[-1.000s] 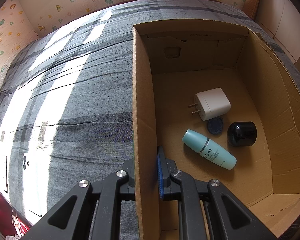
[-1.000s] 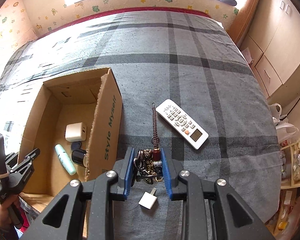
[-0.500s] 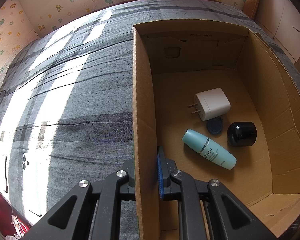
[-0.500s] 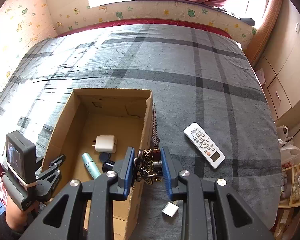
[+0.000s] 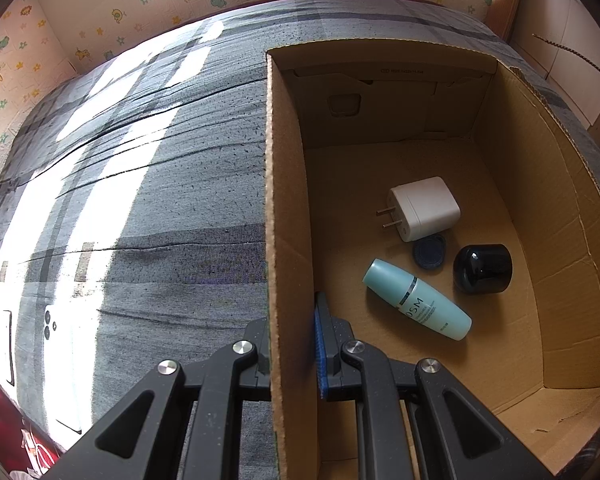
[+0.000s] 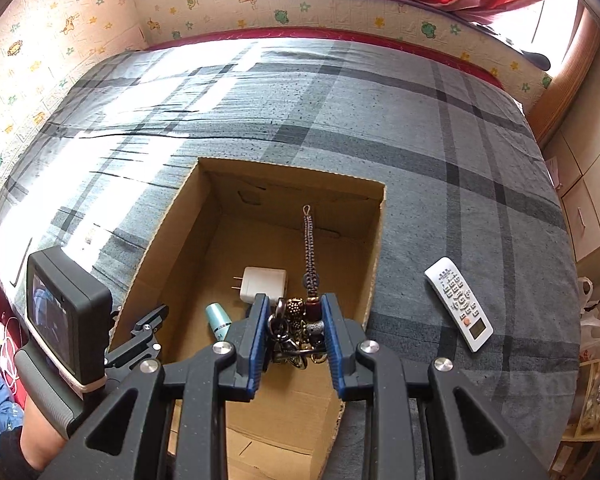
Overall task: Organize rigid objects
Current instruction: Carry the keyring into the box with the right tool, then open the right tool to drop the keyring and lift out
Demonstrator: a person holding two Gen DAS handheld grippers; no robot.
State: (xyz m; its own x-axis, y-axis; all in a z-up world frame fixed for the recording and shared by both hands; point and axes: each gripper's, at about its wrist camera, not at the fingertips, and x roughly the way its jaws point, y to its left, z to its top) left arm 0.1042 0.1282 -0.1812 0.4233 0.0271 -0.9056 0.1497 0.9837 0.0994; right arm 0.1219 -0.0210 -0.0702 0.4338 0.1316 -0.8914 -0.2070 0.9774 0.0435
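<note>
Right claw [image 6: 295, 326] clamps beaded metal keychain bunch [image 6: 300, 320] over open brown cardboard box [image 6: 284, 178] for dropping; left claw [image 5: 290, 344] pinches box wall, steadying it.

Left wrist view close at cardboard box [image 5: 288, 208] wall, right wrist view above, steeply downward — both share its inside
</note>
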